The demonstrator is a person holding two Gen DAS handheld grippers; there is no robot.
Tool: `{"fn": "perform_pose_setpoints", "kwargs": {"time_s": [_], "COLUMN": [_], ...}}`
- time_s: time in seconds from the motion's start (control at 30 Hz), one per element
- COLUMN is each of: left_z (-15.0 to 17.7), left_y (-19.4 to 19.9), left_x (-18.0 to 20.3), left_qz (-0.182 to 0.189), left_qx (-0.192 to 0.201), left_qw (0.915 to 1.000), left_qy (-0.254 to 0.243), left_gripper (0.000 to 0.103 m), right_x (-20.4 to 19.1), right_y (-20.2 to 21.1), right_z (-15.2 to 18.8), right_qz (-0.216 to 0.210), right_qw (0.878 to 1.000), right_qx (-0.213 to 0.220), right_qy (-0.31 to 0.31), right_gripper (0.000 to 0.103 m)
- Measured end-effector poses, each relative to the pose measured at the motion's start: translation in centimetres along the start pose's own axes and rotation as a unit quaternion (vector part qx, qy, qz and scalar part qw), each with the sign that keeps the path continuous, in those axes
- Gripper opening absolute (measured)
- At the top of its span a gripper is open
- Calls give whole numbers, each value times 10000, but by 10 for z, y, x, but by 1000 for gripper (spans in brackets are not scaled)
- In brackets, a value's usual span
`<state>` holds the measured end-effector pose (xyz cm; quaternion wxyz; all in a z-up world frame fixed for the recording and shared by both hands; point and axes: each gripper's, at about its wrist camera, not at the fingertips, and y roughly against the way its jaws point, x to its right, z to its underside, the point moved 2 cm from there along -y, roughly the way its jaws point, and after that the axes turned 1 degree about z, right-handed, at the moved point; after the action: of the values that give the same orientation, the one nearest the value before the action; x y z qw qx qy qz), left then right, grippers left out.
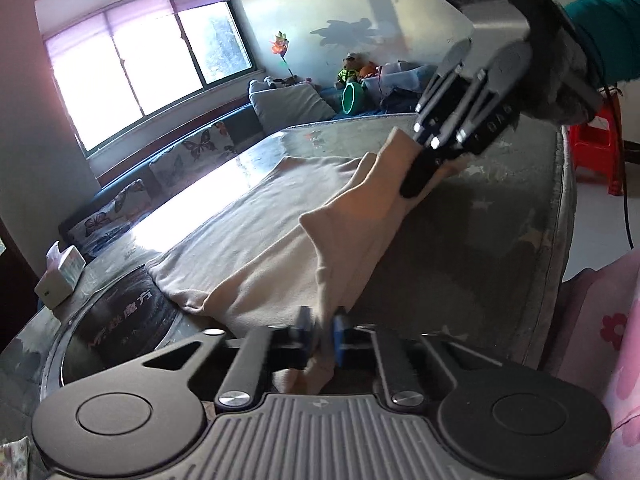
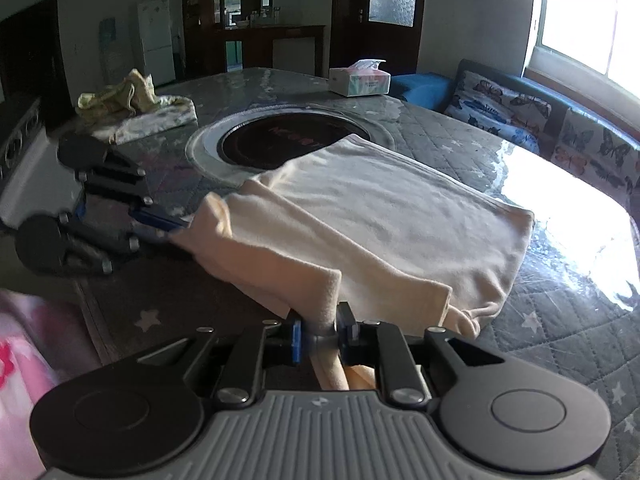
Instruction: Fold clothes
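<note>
One cream garment (image 2: 384,216) is spread on the quilted table (image 2: 552,320), its near edge lifted by two grippers. The left gripper (image 1: 322,322) and right gripper (image 2: 320,330) are each clenched on that fabric. One tissue box (image 2: 360,80) is seen beyond.

Black tool (image 1: 322,330), teal sleeve (image 1: 604,36).

The left gripper (image 1: 322,326) is motion-blurred where its fingertips pinch the cloth (image 1: 256,248). The cloth's near end disappears under both gripper bodies. The cooktop (image 2: 280,142) lettering is unreadable; pink fabric (image 2: 24,344) smears at the frame edge.
</note>
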<state>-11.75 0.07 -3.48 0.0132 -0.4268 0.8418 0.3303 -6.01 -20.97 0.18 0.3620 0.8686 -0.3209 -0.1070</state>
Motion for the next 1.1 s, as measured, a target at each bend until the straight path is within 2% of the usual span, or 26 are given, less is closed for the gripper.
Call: {"fn": "perform_pose_setpoints", "kwargs": {"time_s": [0.23, 0.53, 0.7, 0.83, 1.1], "left_z": [-11, -28, -37, -45, -60], "left_y": [20, 78, 107, 105, 48], "left_x": [-8, 4, 5, -7, -59], "left_qz": [157, 512, 550, 458, 243], "left_qx": [155, 362, 486, 520, 339], "left_qw": [9992, 9963, 9940, 9948, 9946], "left_qy": [330, 582, 805, 740, 953], "left_gripper": [5, 5, 5, 5, 5], "right_x": [-7, -36, -55, -51, -4], "right_y": [11, 74, 107, 111, 78], "right_z": [6, 6, -1, -17, -55], "right_qz": [-85, -285, -424, -378, -96], "right_qw": [9999, 9991, 9983, 9980, 9984], "right_qx": [88, 216, 194, 246, 320], "right_qy": [8, 225, 337, 449, 449], "right_gripper": [10, 10, 9, 9, 9]}}
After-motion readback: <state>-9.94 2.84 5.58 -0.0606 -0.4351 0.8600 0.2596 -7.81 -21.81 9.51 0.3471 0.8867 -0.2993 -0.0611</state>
